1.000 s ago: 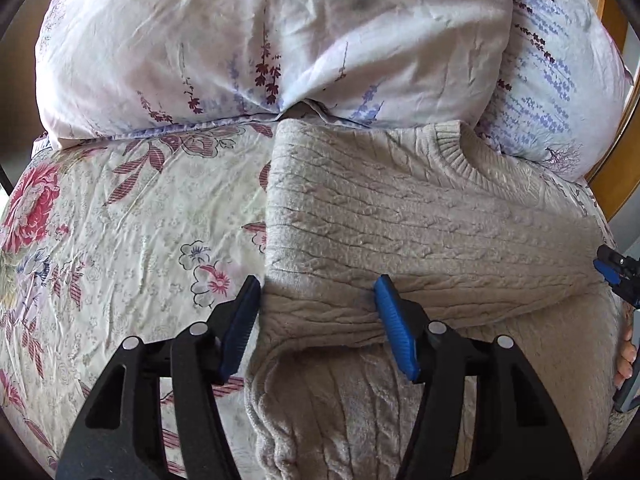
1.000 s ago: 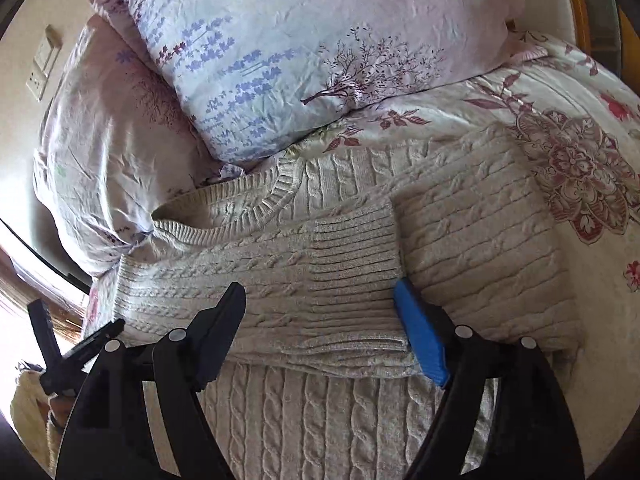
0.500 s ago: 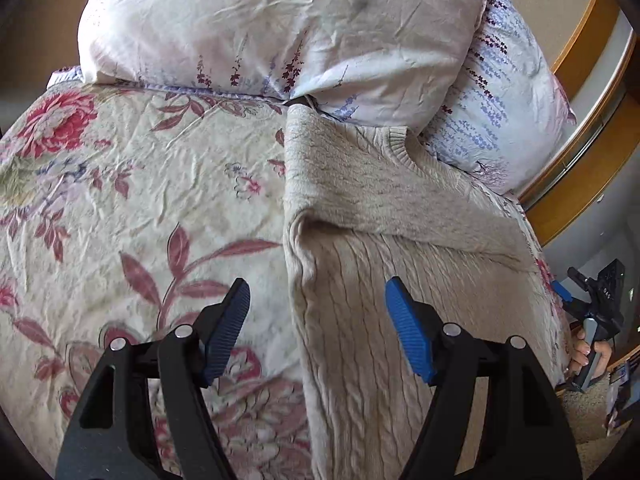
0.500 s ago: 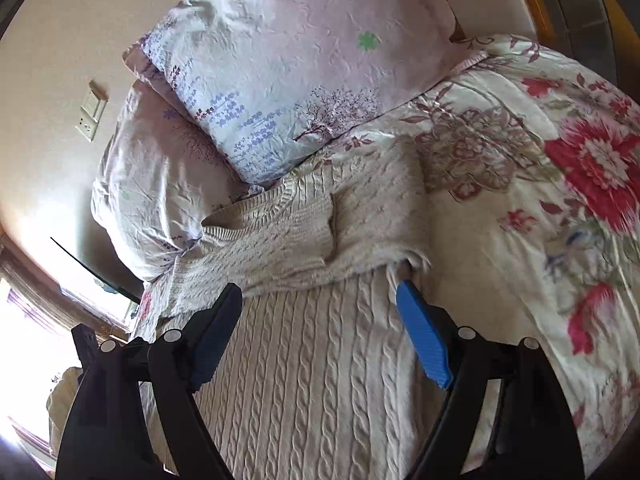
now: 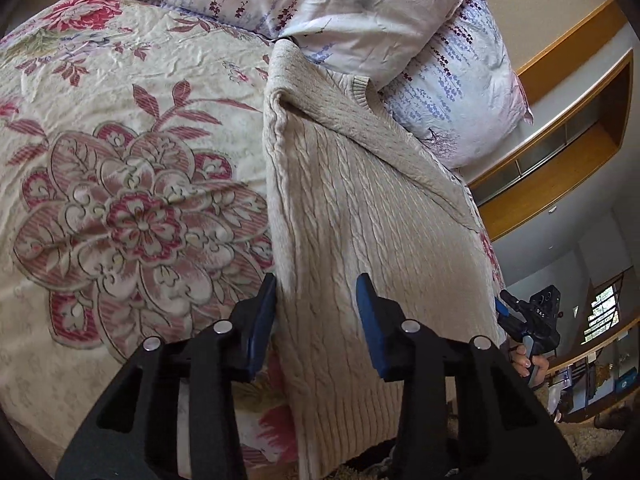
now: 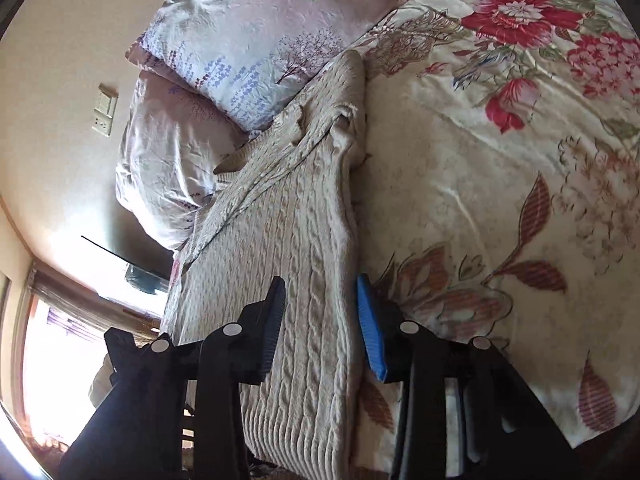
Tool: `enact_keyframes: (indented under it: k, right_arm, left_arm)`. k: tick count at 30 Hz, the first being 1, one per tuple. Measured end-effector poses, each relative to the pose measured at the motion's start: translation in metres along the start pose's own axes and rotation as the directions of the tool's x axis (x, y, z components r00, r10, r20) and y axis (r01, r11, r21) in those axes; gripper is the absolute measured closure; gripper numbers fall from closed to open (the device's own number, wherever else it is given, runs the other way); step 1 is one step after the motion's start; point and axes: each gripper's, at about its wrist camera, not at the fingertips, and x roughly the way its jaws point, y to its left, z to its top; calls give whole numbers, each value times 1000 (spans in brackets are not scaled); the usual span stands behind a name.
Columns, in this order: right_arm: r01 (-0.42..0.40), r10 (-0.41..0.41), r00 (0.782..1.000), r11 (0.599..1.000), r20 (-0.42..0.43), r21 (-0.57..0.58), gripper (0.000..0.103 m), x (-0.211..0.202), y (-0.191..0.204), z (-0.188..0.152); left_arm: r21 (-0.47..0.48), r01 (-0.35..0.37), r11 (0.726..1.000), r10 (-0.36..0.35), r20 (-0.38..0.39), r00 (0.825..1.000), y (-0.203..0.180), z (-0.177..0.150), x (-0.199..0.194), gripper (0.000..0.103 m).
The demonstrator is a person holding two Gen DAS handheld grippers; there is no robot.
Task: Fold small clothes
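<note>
A beige cable-knit sweater (image 5: pixel 360 208) lies flat on the floral bedspread (image 5: pixel 120 200), its sleeves folded across the chest and its neck toward the pillows. My left gripper (image 5: pixel 316 316) is open, its jaws either side of the sweater's left edge near the hem. My right gripper (image 6: pixel 320 316) is open over the sweater (image 6: pixel 288 248), its jaws either side of the right edge near the hem. The right gripper also shows at the far side in the left wrist view (image 5: pixel 528 320), held in a hand.
Two floral pillows (image 5: pixel 360 4) lie against the sweater's neck at the head of the bed. A wooden shelf (image 5: pixel 560 152) runs behind. The bed's near edge lies just under both grippers. A wall switch (image 6: pixel 105 114) and a bright window (image 6: pixel 60 340) show on the right wrist view's left.
Both grippers have drawn back from the folded sleeves down to the sweater's hem end. Their jaws have narrowed somewhat and now straddle the sweater's side edges.
</note>
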Motion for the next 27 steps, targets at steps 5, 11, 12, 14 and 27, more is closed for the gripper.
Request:
enact_keyframes:
  k: [5,11,12,14,27]
  right_arm:
    - [-138,138,989,990,-46,9,69,-6,2,-27]
    - [-214,212,973,977,-91,-13,78,-10,9,-52]
    - [-217,214,971,976,-102,-15,79,-9,10,-55]
    - [-188,184,977,982,-113,-28,79,-9,11,-60]
    - [-33,22,997,989,-79,-144,68,-23,20,-67]
  left_arm:
    - [-21,56,998,-56,-25,998,-6,-30,-9,75]
    - [-23,74,997,-75,-53,996,-15,-57,-16,82]
    - [-21,71,997,-72,-50,996,-16,-57,-16,82]
    - [-25,66,997,-68,-47,997,-17,-56,-14,82]
    - [8,24,1000,-23,-47,999,-24,-48,-9,82]
